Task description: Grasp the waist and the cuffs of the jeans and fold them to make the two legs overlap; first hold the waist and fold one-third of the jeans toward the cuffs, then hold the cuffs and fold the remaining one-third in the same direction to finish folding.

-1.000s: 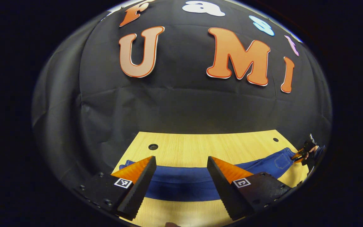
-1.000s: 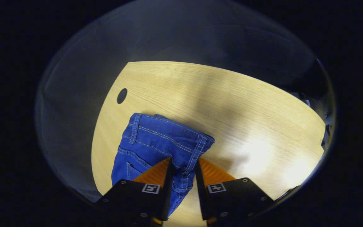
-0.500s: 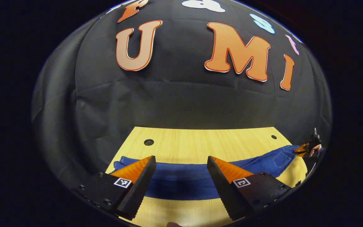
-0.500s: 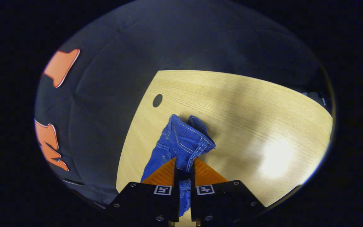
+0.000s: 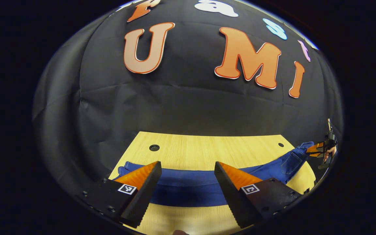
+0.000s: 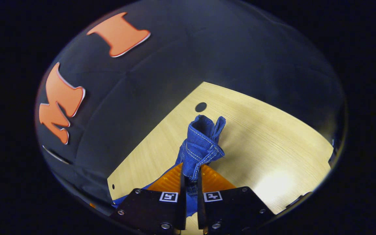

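Blue jeans lie as a long band across the wooden table, cuffs at the left end. My left gripper hovers open above the middle of the legs, nothing between its fingers. At the far right of the left gripper view, the waist end is raised off the table by the other gripper, held by a hand. In the right gripper view, my right gripper is shut on the bunched waistband, which stands up between the orange fingers.
The table has round holes near its back corners. The black cloth wall rises just behind the table. A bright light patch lies on the wood at the right.
The right gripper has lifted and turned with the waist, pulling that end of the jeans up off the table. The left gripper has stayed open and nearly still.
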`<state>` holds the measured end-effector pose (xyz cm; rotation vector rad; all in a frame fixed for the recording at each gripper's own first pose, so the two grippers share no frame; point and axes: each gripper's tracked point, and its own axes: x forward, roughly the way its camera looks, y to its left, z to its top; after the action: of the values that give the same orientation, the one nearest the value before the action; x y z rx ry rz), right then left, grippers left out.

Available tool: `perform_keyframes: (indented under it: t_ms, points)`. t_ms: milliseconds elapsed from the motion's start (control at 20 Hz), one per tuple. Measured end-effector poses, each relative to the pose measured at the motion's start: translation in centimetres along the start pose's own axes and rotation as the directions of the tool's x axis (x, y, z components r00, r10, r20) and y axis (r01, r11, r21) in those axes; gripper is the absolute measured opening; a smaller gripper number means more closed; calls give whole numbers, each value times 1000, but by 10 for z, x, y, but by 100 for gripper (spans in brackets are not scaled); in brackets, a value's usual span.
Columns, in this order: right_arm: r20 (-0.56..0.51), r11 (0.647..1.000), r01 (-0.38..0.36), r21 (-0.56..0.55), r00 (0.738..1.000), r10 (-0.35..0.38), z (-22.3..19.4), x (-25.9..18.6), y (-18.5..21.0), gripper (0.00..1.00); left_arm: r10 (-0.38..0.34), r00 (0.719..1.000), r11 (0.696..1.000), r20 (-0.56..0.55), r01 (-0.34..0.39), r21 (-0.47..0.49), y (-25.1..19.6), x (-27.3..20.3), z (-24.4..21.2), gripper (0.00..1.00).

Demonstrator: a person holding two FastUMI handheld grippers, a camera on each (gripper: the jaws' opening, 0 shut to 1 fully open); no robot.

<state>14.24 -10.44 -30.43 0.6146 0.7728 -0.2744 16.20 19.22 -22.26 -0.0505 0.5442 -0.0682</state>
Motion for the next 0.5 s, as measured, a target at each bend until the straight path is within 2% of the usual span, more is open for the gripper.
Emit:
perform_keyframes:
  t_ms: [200,500]
  points:
    - [24,990,-41,-132,999,44,-5,-20,49,14,15,1000,1000,11,-15,-25,6,-2,0,100]
    - [12,959,-100,-265,994,107,-20,-45,94,14,47,999,998,11,-47,-47,17,-6,-2,98]
